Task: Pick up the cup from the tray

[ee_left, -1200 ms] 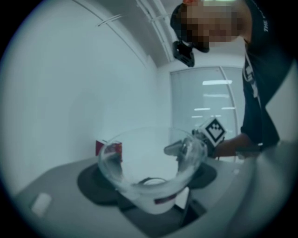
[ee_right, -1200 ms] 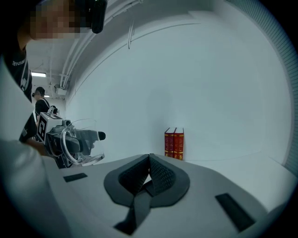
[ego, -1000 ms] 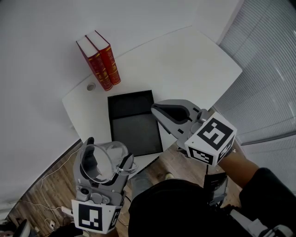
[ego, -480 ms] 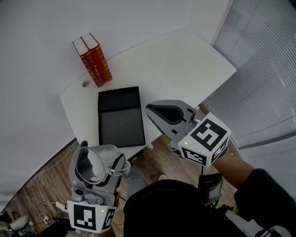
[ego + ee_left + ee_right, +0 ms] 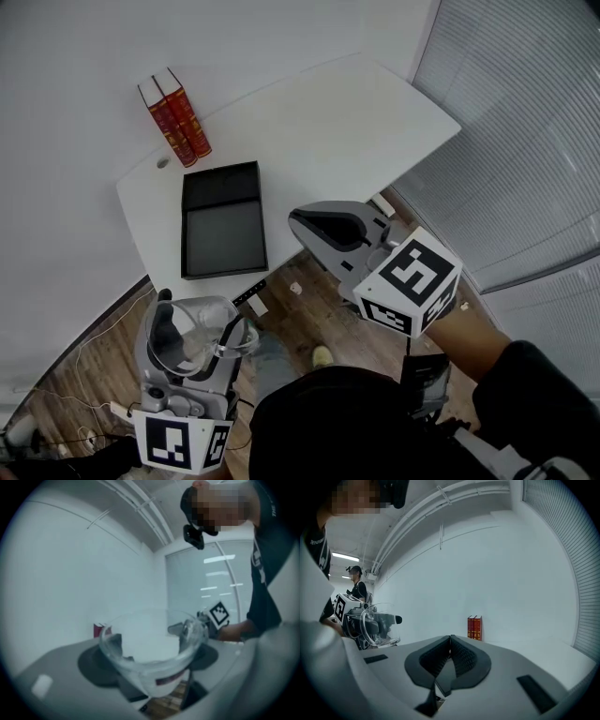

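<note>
Pickup judged done: the cup (image 5: 192, 345) is pinched in the left gripper (image 5: 202, 328) beyond the tabletop (image 5: 328, 122), well apart from the bare tray (image 5: 223, 239) at its near left corner; right gripper (image 5: 333, 225) pressed together, empty.

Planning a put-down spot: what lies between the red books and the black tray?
Only bare white table separates books and tray, per the head view; a small round hole sits off left.

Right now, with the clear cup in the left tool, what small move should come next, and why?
Probably steady the left tool so the clear cup cannot slip. The cup is gripped between its jaws, the black tray lies empty, and the right tool is shut on nothing, so the pick looks done.
</note>
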`<move>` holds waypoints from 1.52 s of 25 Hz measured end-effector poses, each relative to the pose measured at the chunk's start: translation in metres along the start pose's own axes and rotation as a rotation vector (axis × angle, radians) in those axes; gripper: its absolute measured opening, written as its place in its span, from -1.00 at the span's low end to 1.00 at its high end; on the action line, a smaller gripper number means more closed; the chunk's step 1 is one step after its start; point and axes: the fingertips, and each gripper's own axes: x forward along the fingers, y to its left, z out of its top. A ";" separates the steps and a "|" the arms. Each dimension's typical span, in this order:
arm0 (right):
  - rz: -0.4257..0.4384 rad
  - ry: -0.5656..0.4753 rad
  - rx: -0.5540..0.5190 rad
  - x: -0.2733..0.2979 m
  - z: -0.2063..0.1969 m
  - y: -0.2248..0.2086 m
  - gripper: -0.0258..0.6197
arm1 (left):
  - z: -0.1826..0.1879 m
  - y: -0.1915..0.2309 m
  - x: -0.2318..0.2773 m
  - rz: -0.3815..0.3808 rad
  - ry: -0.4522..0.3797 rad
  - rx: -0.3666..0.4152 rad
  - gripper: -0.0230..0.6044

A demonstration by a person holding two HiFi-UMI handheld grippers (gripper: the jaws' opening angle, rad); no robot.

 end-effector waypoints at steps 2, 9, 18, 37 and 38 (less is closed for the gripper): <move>-0.003 -0.003 0.001 -0.014 -0.004 0.005 -0.88 | -0.001 -0.014 -0.008 0.002 -0.001 0.002 0.36; -0.013 -0.005 0.002 -0.052 -0.016 0.018 -0.88 | -0.008 -0.048 -0.029 -0.004 0.002 -0.006 0.36; -0.023 -0.012 -0.013 -0.063 -0.009 0.025 -0.87 | 0.005 -0.060 -0.037 -0.022 -0.018 0.021 0.36; 0.008 -0.033 -0.026 -0.036 0.010 0.037 -0.88 | 0.016 -0.042 -0.043 -0.005 -0.020 0.014 0.36; 0.008 -0.031 -0.026 -0.034 0.014 0.037 -0.88 | 0.020 -0.040 -0.042 -0.006 -0.018 0.012 0.36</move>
